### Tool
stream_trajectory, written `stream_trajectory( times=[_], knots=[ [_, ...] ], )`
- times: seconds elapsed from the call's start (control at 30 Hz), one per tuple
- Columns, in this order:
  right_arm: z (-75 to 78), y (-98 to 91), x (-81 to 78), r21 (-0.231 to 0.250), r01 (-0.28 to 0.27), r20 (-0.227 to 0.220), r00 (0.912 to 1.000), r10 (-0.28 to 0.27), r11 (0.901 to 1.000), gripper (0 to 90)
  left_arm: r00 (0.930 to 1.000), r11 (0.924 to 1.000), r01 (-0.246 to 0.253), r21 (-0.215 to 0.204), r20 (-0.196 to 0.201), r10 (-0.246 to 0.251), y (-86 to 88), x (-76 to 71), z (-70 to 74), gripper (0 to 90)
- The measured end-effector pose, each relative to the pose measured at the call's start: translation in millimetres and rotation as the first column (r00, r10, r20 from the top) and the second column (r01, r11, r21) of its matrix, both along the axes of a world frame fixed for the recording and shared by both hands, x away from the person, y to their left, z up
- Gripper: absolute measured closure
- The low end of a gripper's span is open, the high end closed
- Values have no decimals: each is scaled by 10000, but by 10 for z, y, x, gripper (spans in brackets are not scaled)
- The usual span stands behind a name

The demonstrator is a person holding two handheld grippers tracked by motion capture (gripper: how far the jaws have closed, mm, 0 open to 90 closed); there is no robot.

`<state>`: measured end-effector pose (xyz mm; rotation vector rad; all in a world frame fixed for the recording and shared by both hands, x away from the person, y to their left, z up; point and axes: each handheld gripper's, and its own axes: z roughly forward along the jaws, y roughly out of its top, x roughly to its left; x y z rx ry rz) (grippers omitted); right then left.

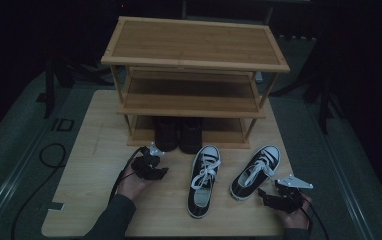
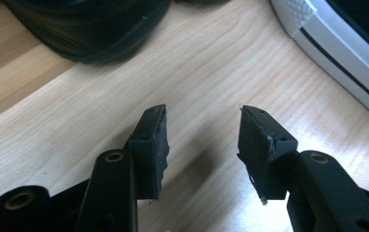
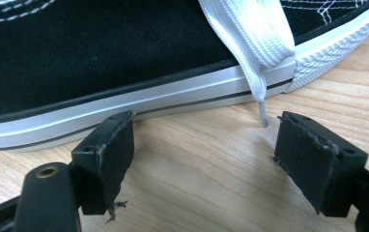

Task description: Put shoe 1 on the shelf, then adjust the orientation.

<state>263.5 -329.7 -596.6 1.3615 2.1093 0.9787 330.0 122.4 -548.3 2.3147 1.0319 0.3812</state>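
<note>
The left gripper (image 2: pixel 202 145) is held open with rubber-padded jaws, empty, over grained wood tabletop (image 2: pixel 211 67). The right gripper (image 3: pixel 204 162), likewise open and empty, is positioned beside the black canvas sneaker (image 3: pixel 100 53); a flat white lace (image 3: pixel 252 43) hangs between.

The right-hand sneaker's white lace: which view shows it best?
The right gripper view: the lace hangs down over the sneaker's black side and white sole, its tip dangling just above the table. The high view shows only small white lacing on that shoe. The left gripper view catches another sneaker's sole edge, no lace.
</note>
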Motion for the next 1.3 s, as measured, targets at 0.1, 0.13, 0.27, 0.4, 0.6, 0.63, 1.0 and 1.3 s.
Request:
stream_trajectory(
  times=[0.1,0.13,0.27,0.4,0.6,0.63,1.0,1.3],
  knots=[
    [0,0,0,1,1,-1,10000,-1,10000,214,9994,9995,322,-40,-103,-322,-46,-51,4,543],
    [0,0,0,1,1,-1,10000,-1,10000,214,9994,9995,322,-40,-103,-322,-46,-51,4,544],
    [0,0,0,6,-2,0,10000,2,10000,214,9980,9981,611,-44,-185,-612,-94,-100,-1,542],
    [0,-1,1,8,-4,2,10000,4,10000,214,9959,9964,831,-197,-331,-837,-140,-129,-20,557],
    [0,-1,0,6,-2,1,10000,2,10000,214,9911,9917,1263,-241,-404,-1272,-238,-179,-32,591],
    [-1,-1,0,8,-3,2,10000,3,10000,214,9903,9909,1311,-316,-411,-1324,-253,-189,-32,602],
    [0,0,0,6,-1,-1,10000,1,10000,214,9764,9772,2106,-277,-421,-2116,-451,-278,-73,734],
    [0,0,0,5,0,2,10000,0,10000,214,9616,9625,2700,-279,-432,-2710,-603,-320,-103,828]
  ],
)
